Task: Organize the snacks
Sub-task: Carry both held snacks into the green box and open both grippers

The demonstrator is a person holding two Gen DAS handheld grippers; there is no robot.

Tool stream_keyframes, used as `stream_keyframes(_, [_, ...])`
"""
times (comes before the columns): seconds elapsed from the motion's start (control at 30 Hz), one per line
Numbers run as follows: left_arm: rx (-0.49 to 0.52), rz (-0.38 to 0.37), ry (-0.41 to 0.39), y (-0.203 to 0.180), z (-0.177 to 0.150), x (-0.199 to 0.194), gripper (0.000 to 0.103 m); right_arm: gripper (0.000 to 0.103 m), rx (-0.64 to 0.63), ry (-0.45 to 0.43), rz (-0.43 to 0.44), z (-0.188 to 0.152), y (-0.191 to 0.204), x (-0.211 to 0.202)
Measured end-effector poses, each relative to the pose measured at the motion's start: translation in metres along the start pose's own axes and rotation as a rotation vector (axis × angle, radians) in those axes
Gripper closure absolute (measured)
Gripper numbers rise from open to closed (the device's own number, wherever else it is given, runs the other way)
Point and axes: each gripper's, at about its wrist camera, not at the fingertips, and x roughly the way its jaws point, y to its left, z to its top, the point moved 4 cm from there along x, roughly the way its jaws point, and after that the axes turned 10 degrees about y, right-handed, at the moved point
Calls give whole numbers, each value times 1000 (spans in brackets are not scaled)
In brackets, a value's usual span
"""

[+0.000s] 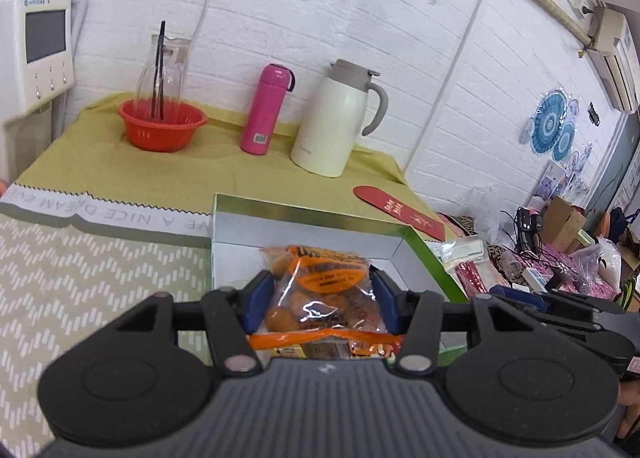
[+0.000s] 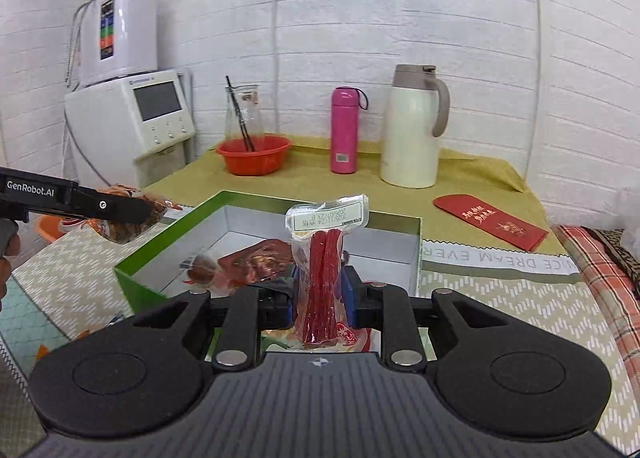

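My left gripper is shut on a clear bag of brown round snacks with an orange label, held over the near rim of a green box with a white inside. My right gripper is shut on a clear pack of red sticks, standing upright just in front of the same green box. In the right wrist view a red-brown snack pack lies inside the box. The left gripper reaches in from the left there, its snack bag held beside the box.
At the back of the yellow-green cloth stand a red bowl with a glass carafe, a pink flask and a cream thermos jug. A red envelope lies right of the box. A white appliance stands at the left; clutter is at the right.
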Motion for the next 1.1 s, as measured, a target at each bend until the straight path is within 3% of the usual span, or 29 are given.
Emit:
stream_keyframes(0.2, [-23, 49, 42, 15, 12, 42, 50, 62, 37, 23, -42, 7, -18, 36])
stream_keyframes(0.4, [-43, 31, 105, 22, 9, 70, 49, 60, 36, 65, -33, 1, -20, 60])
stream_keyframes(0.47, [-28, 20, 117, 19, 7, 75, 48, 52, 21, 66, -30, -1, -18, 63])
stream_keyframes(0.53, [-37, 6, 106, 19, 5, 75, 24, 26, 3, 67, -23, -2, -17, 66])
stream_keyframes(0.57, [-53, -5, 87, 19, 5, 72, 21, 22, -7, 59, -20, -2, -15, 65])
stream_keyframes(0.6, [-70, -6, 70, 20, 5, 70, 8, 10, -22, 49, -18, -3, -14, 64])
stream_keyframes(0.63, [-86, 13, 40, 20, 6, 66, 8, 0, -35, 40, -20, -3, -13, 62])
stream_keyframes(0.73, [-52, 93, 8, 16, 8, 60, 8, 0, -62, 5, -11, -3, -9, 55])
stream_keyframes(1.1, [-2, 126, -21, -4, 3, 30, 8, 0, -106, -5, -6, -5, 9, 28])
